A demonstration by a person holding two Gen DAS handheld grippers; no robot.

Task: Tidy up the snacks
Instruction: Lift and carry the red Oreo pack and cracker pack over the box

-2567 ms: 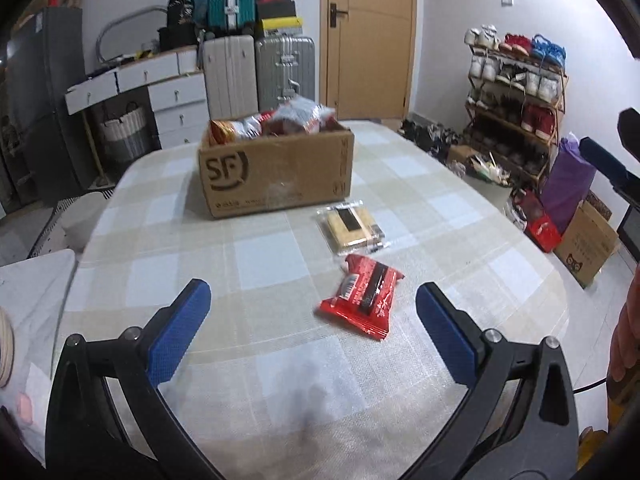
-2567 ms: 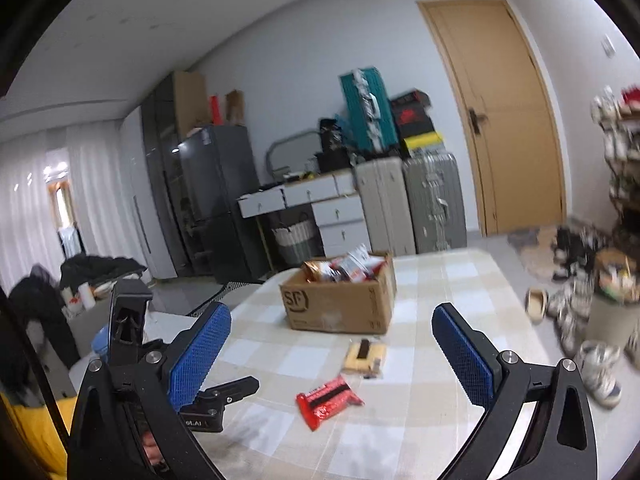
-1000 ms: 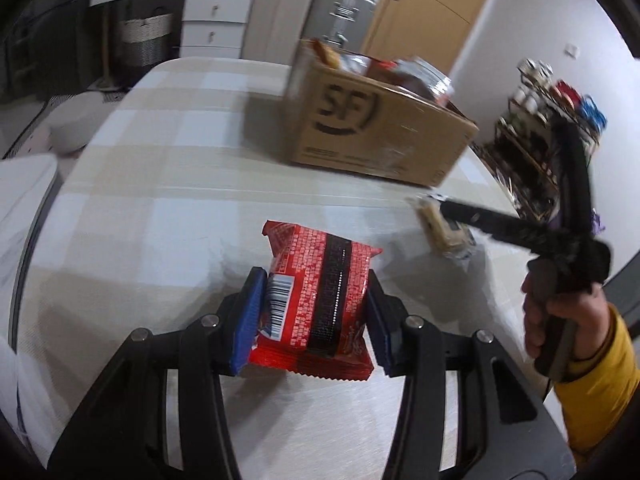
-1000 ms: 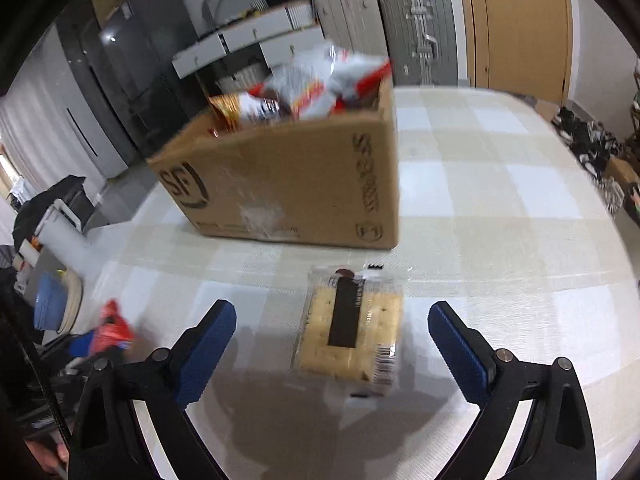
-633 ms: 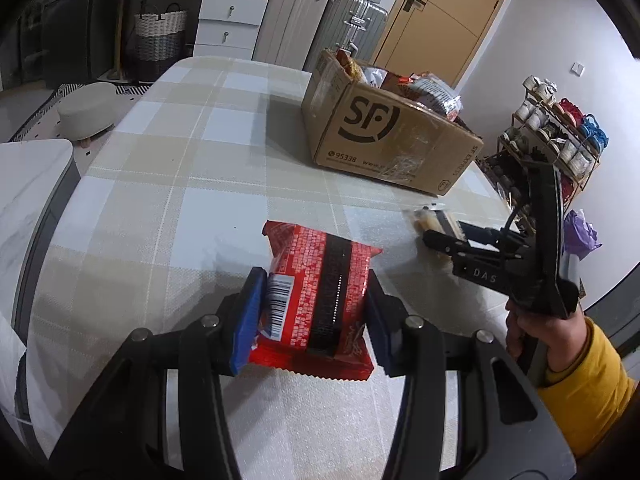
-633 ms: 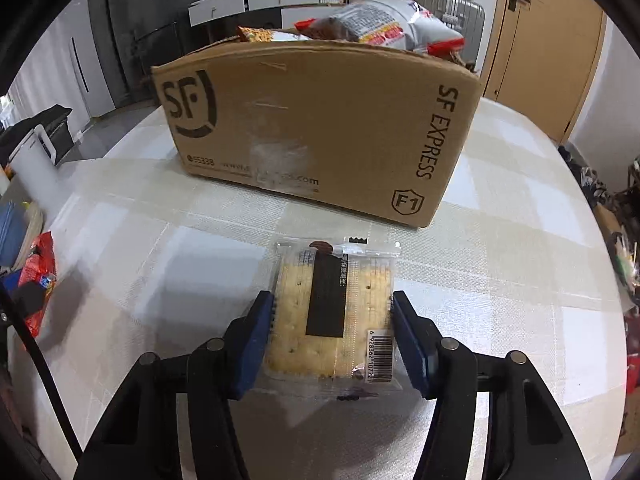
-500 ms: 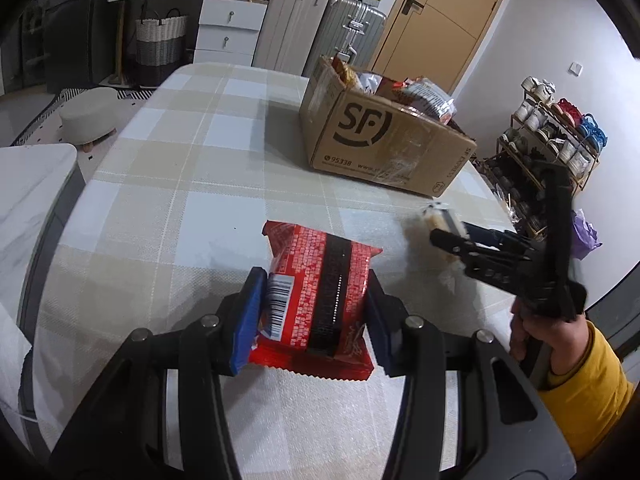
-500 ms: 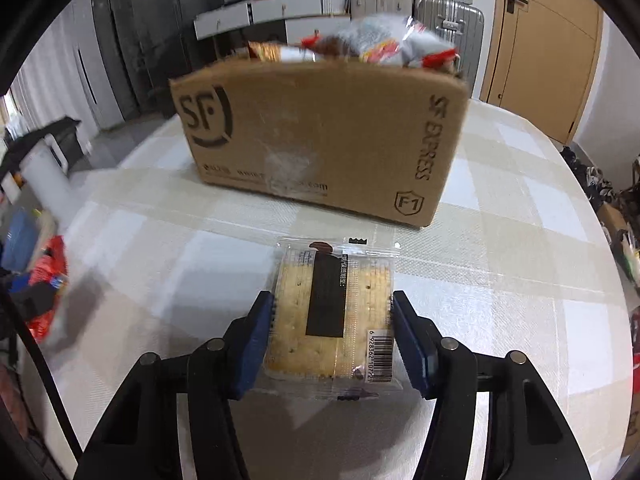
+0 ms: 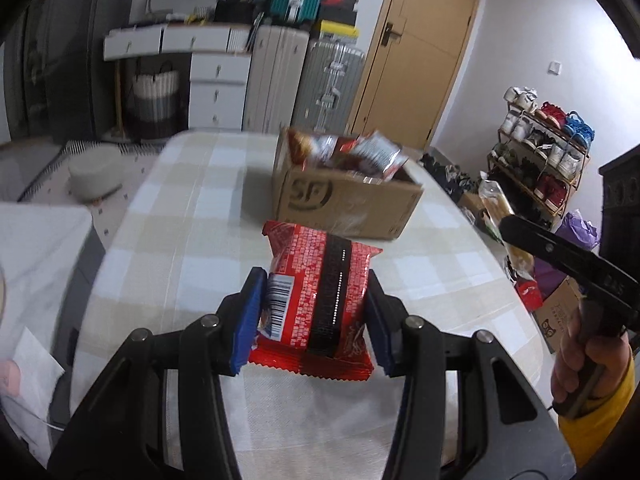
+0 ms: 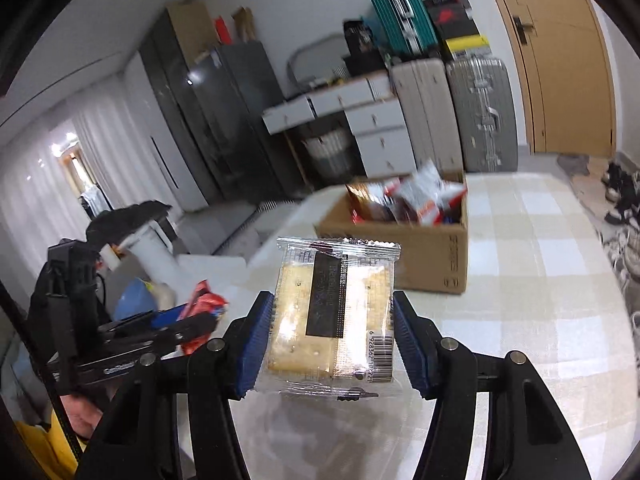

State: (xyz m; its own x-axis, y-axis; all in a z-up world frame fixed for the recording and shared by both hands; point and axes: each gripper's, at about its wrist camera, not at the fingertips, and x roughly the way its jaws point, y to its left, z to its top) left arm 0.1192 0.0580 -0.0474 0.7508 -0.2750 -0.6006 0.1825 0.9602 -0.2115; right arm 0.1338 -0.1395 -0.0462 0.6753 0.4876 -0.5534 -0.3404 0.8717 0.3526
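My left gripper (image 9: 314,320) is shut on a red snack packet (image 9: 318,294) with a black stripe, held above the checked tablecloth (image 9: 192,216). My right gripper (image 10: 334,340) is shut on a clear packet of crackers (image 10: 334,316), also lifted off the table. Ahead of both stands a cardboard box (image 9: 348,200) (image 10: 424,256) holding several snack bags. In the left wrist view the right gripper's black arm (image 9: 560,256) and the cracker packet (image 9: 500,208) appear at the right. The right wrist view shows the left gripper's body (image 10: 132,344) and red packet (image 10: 204,308) at the left.
Suitcases (image 9: 304,76) and white drawers (image 9: 216,88) stand behind the table beside a wooden door (image 9: 416,52). A shoe rack (image 9: 548,152) lines the right wall. A dark fridge (image 10: 224,120) stands at the back left. A hand in a yellow sleeve (image 9: 592,368) grips the right tool.
The right gripper closed on the cracker packet. Both grippers then rose from the tablecloth with their packets, so the box now looks lower and farther off.
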